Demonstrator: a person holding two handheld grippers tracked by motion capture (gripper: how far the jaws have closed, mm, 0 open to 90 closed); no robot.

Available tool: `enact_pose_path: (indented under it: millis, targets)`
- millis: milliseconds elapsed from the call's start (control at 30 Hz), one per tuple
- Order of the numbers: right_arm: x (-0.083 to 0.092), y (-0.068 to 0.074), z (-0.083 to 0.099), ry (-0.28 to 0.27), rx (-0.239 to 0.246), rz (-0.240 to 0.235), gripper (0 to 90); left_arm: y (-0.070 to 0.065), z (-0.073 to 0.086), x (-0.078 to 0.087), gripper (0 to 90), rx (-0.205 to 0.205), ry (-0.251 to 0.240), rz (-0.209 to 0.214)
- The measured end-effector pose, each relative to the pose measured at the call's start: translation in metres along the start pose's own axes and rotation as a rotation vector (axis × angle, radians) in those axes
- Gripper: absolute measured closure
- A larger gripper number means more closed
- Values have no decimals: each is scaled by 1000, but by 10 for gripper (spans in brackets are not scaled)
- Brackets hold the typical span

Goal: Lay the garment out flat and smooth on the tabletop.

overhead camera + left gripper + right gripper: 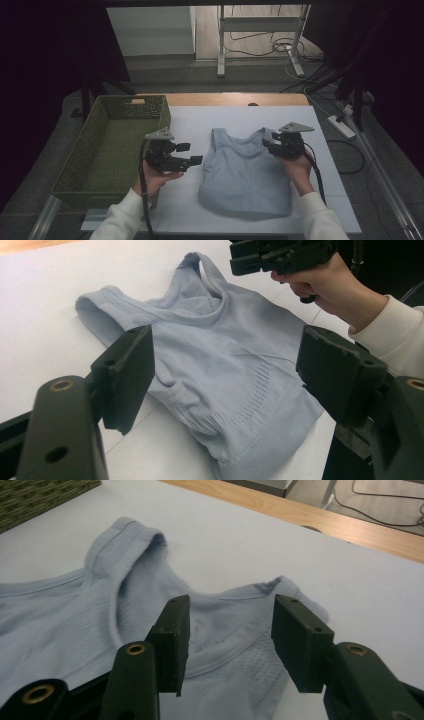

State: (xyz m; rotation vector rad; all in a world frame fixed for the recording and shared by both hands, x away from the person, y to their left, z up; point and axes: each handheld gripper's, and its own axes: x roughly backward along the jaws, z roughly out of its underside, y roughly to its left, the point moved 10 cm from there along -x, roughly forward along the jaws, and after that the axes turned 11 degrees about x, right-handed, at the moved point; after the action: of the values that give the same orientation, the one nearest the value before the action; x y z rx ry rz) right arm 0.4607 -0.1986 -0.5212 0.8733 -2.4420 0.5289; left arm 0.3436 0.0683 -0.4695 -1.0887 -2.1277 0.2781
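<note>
Looking down from above the table (pixel 330 210), with both gripper cameras riding low and close, all sharing the pale blue top (pixel 245 172).

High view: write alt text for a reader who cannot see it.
A pale blue sleeveless knit top lies flat on a white table, straps pointing away from the person. The left gripper hovers open beside it, the right gripper open over its right strap. A green woven basket stands at the left.
</note>
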Motion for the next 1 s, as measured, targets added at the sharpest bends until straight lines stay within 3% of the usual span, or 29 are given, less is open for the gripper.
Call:
enact_pose_path:
  millis: [467, 1000]
  targets:
    - [2, 38, 2, 37, 59, -88, 488, 1, -1, 1, 242, 1, -4, 3]
    - [8, 64, 8, 61, 86, -142, 478, 0, -1, 1, 242, -2, -4, 3]
